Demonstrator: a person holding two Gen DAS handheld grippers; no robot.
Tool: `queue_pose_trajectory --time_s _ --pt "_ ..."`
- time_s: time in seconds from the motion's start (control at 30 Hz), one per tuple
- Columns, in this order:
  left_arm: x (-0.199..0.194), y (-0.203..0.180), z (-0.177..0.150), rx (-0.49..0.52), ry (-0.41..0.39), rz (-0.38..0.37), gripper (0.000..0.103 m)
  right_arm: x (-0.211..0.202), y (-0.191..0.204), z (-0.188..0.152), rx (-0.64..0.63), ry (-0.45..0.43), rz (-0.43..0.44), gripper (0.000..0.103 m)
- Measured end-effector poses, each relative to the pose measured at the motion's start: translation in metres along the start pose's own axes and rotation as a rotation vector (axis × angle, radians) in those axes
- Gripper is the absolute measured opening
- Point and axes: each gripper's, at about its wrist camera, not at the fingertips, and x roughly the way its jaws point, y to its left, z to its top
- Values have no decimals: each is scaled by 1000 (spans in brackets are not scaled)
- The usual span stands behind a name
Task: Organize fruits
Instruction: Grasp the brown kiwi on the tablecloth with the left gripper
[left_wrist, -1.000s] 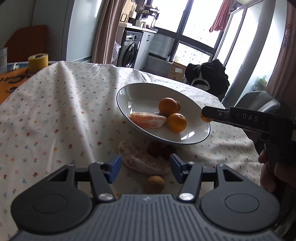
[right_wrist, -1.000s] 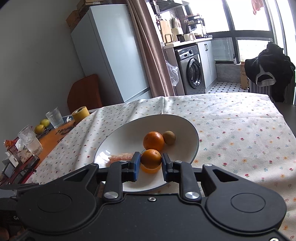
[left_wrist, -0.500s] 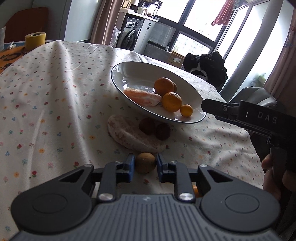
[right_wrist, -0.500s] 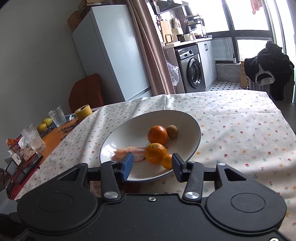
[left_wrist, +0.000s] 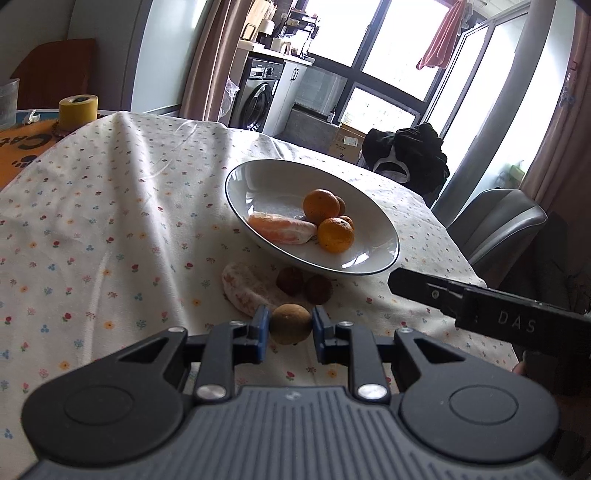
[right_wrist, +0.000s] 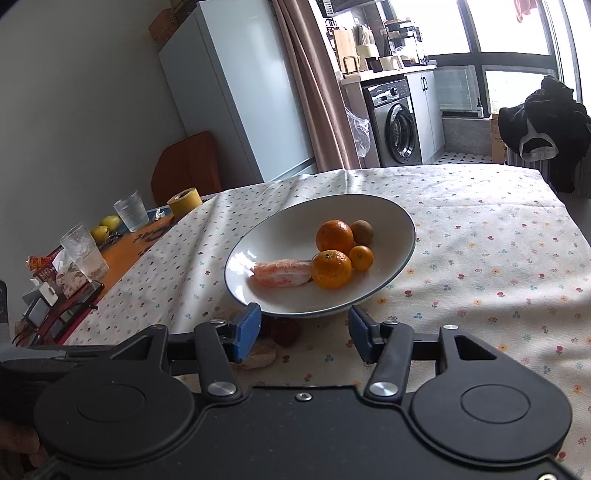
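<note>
A white bowl (left_wrist: 258, 177) (right_wrist: 391, 218) on the flowered tablecloth holds two oranges (left_wrist: 320, 206) (right_wrist: 331, 268), a small orange (right_wrist: 361, 257), a brown round fruit (right_wrist: 361, 232) and a peeled citrus segment (left_wrist: 282, 229) (right_wrist: 282, 272). My left gripper (left_wrist: 290, 326) is shut on a small brown round fruit (left_wrist: 290, 324), held just above the cloth in front of the bowl. Another peeled segment (left_wrist: 243, 290) and two dark red fruits (left_wrist: 304, 285) lie on the cloth beside the bowl. My right gripper (right_wrist: 303, 328) is open and empty, in front of the bowl's near rim.
A yellow tape roll (left_wrist: 78, 111) (right_wrist: 184, 202), glasses (right_wrist: 131, 211) and clutter (right_wrist: 55, 284) sit at the table's left end. A grey chair (left_wrist: 495, 221) stands at the right. The right gripper's body (left_wrist: 498, 317) reaches in low on the right of the left wrist view.
My left gripper closed on the small brown fruit and lifted it slightly. My right gripper released the small orange into the bowl, opened and drew back from the bowl.
</note>
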Motion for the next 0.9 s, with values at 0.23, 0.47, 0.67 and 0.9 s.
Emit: queue_pose_trajectory --time_s 0.23,0.47,0.67,0.9 --pt "-14 -1 8 12 -42 -5 23 -8 4 -8 2 7 -2 53" --pt "-16 -1 28 26 -79 -9 23 -16 9 -15 1 19 15 53" --pt "-9 2 37 31 -81 -14 23 -18 11 -19 -3 41 30 52" --pt "6 2 50 45 -78 -21 23 -18 7 -17 13 30 13 52"
